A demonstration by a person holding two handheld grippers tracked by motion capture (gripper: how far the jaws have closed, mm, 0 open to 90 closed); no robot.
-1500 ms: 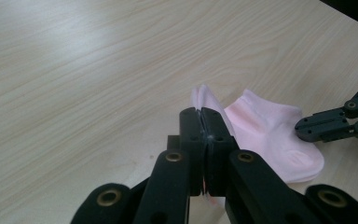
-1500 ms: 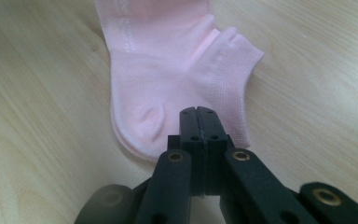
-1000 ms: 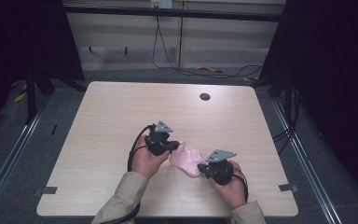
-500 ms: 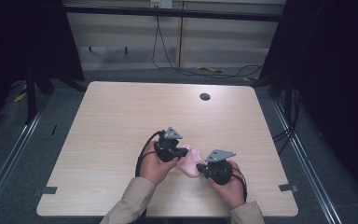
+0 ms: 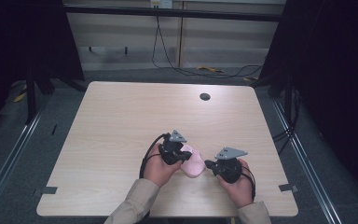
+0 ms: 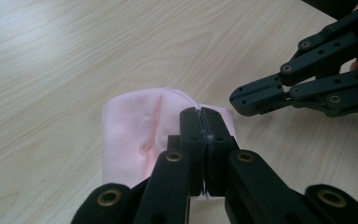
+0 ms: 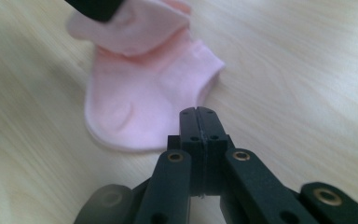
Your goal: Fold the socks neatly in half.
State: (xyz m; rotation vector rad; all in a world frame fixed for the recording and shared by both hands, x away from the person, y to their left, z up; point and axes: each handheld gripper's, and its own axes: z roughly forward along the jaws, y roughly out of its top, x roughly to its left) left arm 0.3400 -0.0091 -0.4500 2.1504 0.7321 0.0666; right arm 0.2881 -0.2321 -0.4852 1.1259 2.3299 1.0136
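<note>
The pink sock point(image 7: 144, 100) is soft knit fabric with a rounded toe, lying on the pale wood-grain table point(image 5: 121, 121) near its front edge, between my two hands. One end is folded back over the rest, forming a doubled roll. My left gripper point(image 6: 200, 114) has its black, riveted jaws pressed together on that folded edge; a thin strip of fabric shows between them. My right gripper point(image 7: 199, 114) sits just beside the sock's flat end, jaws closed flush with nothing between them, tips not touching the fabric. In the high view, my left hand point(image 5: 156, 168) angles inward over the sock; my right hand point(image 5: 237, 184) points its gripper left toward it.
</note>
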